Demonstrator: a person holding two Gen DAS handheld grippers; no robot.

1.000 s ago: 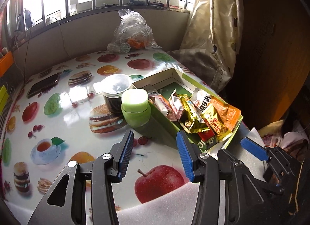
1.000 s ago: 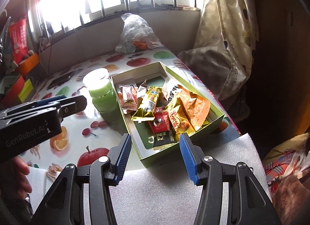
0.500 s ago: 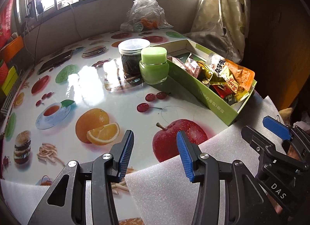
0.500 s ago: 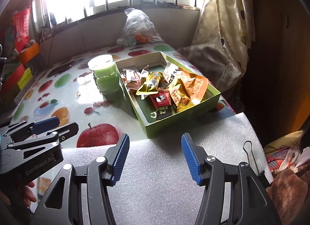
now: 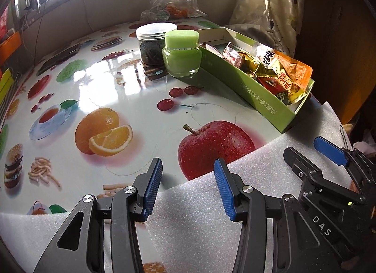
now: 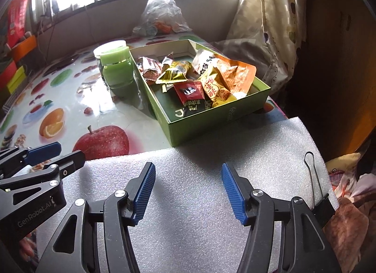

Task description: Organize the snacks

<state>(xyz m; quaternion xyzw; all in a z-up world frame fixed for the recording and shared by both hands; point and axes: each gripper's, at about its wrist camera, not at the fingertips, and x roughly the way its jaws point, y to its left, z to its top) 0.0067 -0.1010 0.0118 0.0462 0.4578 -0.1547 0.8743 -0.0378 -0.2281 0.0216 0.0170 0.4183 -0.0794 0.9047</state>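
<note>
On the fruit-print tablecloth (image 5: 98,89) we see a green cardboard box (image 6: 211,122) lying with its long axis running from the near white foam sheet (image 6: 199,179) back toward the window, its near short end touching the foam's far edge. Inside it the snack packets (image 6: 199,77) are heaped loosely toward the far and right part, while the near left corner of the box floor is bare; an orange packet (image 6: 237,75) leans up against the right wall, a yellow packet (image 6: 213,89) slants over it, and a red-and-black sachet (image 6: 190,94) lies flat, its long axis roughly along the box. Just beside the box's left wall stands a green jar (image 5: 182,57) upright, and behind it a clear jar with a white lid (image 5: 152,45). A clear plastic bag (image 6: 159,16) sits at the table's far edge. Our left gripper (image 5: 188,187) hangs over the foam's edge with its 2 jaws apart and nothing between them. Our right gripper (image 6: 188,189) has just been opening; its jaws are spread wide over the foam, empty. A binder clip (image 6: 317,193) grips the foam's right edge.
</note>
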